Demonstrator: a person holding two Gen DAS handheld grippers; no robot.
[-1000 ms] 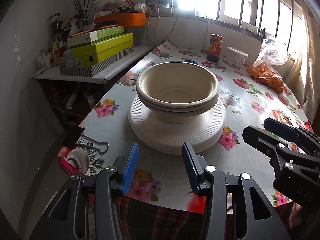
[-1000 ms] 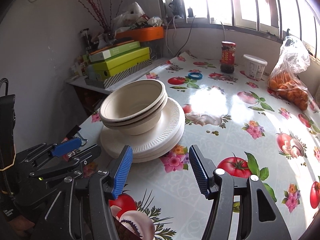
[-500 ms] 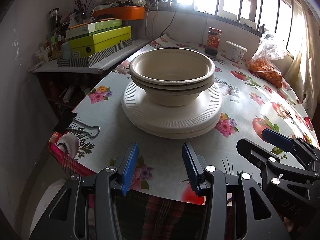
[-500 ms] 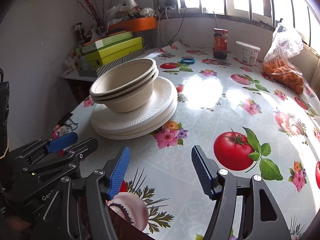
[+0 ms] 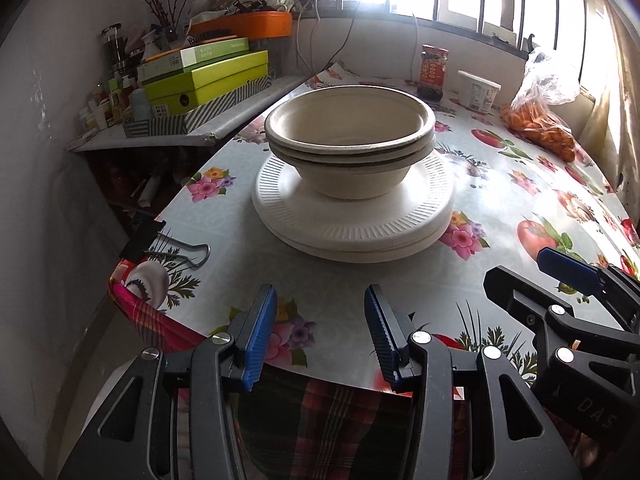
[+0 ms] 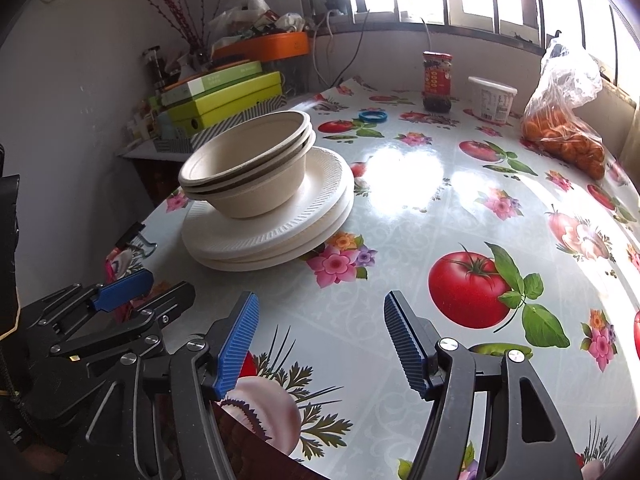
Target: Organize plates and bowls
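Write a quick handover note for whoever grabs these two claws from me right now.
Left claw: open, empty, above the table's near edge.
Right claw: open, empty, beside it.
Bowls: nested together, sitting on the stacked plates at the table's left side.
Done: bowls and plates look gathered into one pile.
Left: likely nothing, unless the pile belongs elsewhere; I can't tell.

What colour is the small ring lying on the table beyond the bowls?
Blue: the ring shows best in the right wrist view, flat on the table.
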